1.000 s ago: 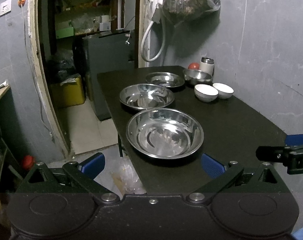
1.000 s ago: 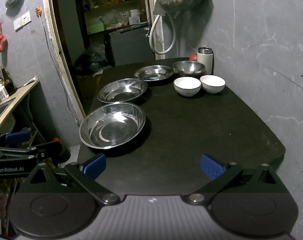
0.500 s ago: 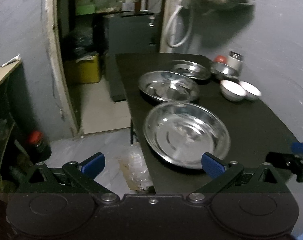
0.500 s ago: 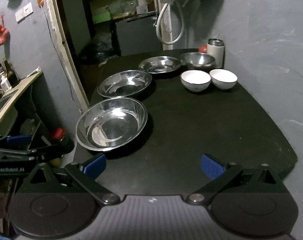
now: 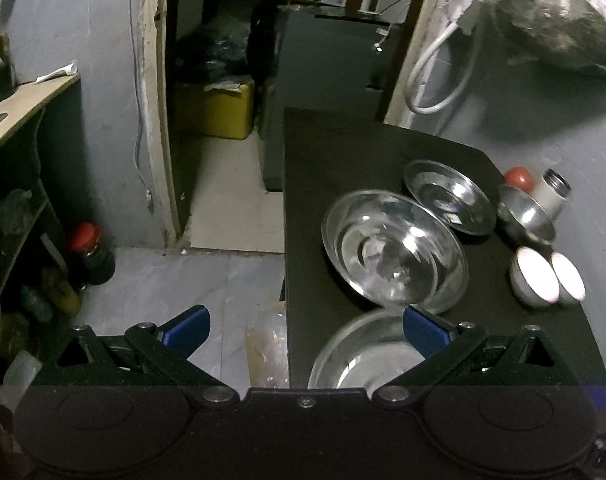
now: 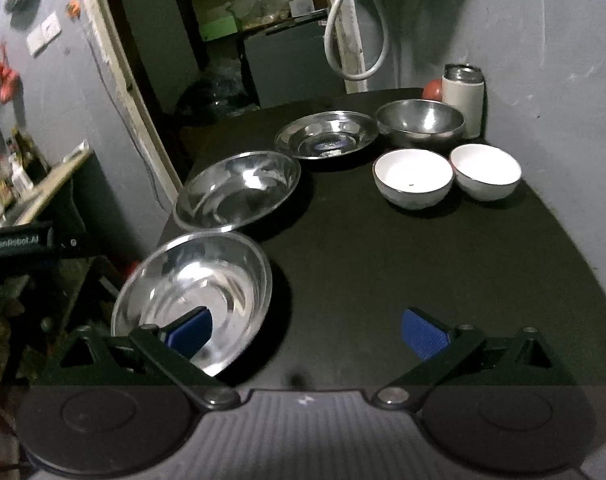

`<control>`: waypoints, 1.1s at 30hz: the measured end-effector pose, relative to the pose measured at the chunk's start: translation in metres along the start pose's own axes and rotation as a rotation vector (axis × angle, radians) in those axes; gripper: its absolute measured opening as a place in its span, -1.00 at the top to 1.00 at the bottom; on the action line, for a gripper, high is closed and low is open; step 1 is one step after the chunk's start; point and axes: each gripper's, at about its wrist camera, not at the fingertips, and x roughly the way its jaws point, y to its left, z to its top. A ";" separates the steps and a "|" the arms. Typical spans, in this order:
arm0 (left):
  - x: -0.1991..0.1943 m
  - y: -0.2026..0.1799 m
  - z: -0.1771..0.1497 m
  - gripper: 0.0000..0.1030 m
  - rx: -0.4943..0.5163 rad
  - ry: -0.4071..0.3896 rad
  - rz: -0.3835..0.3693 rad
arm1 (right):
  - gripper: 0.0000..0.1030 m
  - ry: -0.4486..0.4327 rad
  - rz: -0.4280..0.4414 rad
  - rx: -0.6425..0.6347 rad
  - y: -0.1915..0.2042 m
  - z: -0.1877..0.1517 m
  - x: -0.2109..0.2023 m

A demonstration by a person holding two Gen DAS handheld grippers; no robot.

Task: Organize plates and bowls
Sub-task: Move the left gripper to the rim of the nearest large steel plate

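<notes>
Three steel plates lie in a row along the left side of the black table (image 6: 383, 264): a near plate (image 6: 195, 292), a middle plate (image 6: 239, 190) and a smaller far plate (image 6: 327, 134). A steel bowl (image 6: 421, 124) and two white bowls (image 6: 413, 178) (image 6: 485, 176) stand at the back right. My right gripper (image 6: 307, 330) is open over the table's front, its left finger above the near plate. My left gripper (image 5: 303, 330) is open at the table's left edge, its right finger over the near plate (image 5: 367, 356); the middle plate (image 5: 395, 250) lies ahead.
A white flask (image 6: 463, 100) and a red tomato (image 6: 433, 89) stand by the wall behind the steel bowl. A doorway (image 5: 223, 120) opens to the left of the table, with a yellow box (image 5: 219, 110) on the floor. A shelf (image 5: 19, 104) stands at the far left.
Both grippers have moved forward and closer to the table. The left view has swung left and tilted down, so the near plate now sits under its right finger. Nothing on the table has moved.
</notes>
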 end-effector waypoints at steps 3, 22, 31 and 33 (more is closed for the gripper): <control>0.015 0.000 0.017 -0.99 -0.010 0.028 -0.004 | -0.99 -0.003 0.030 0.018 -0.005 0.011 0.017; 0.109 0.006 0.065 -0.70 0.006 0.168 -0.128 | -0.83 -0.015 0.040 0.181 0.000 0.065 0.089; 0.135 0.005 0.072 -0.27 0.004 0.197 -0.182 | -0.55 0.010 0.010 0.189 0.015 0.075 0.120; 0.139 0.004 0.072 -0.06 0.005 0.203 -0.191 | -0.48 0.017 -0.001 0.194 0.016 0.077 0.126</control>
